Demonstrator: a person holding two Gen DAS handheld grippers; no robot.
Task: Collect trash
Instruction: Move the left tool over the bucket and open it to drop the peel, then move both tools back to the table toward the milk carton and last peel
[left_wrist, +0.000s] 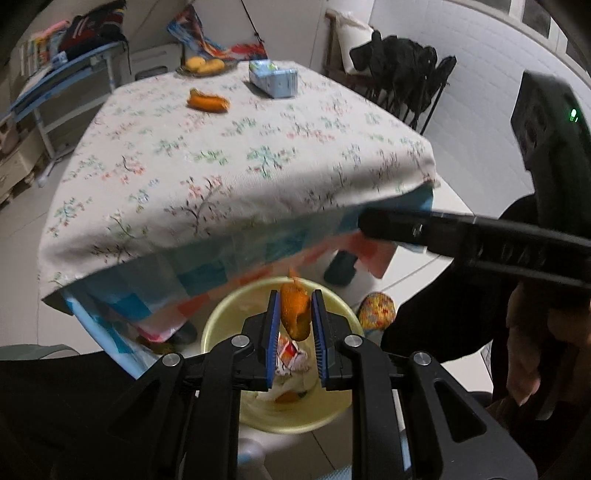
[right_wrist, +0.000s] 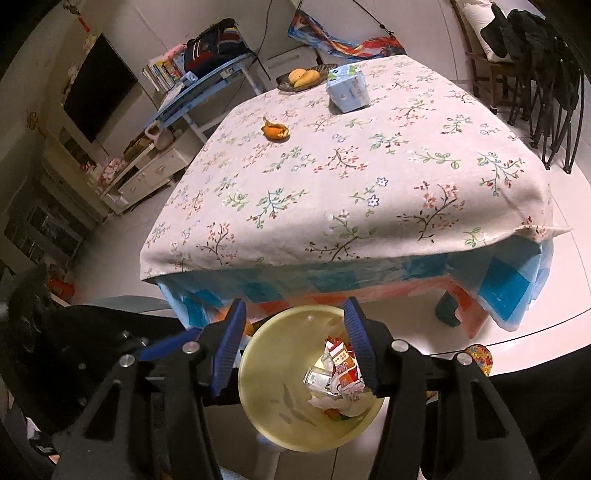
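Note:
My left gripper (left_wrist: 294, 306) is over the yellow trash bin (left_wrist: 218, 325), with a piece of orange peel (left_wrist: 294, 314) between its blue pads; the pads look slightly apart from it. My right gripper (right_wrist: 293, 325) is open and empty above the same bin (right_wrist: 266, 391), which holds a red-and-white carton (right_wrist: 343, 365) and other wrappers. Another orange peel (right_wrist: 275, 130) lies on the floral tablecloth (right_wrist: 351, 177); it also shows in the left wrist view (left_wrist: 207, 100).
A light-blue tissue pack (right_wrist: 348, 91) and a plate of yellow fruit (right_wrist: 304, 77) sit at the table's far end. Dark chairs (right_wrist: 539, 55) stand to the right. A blue shelf with books (right_wrist: 199, 81) stands at the left.

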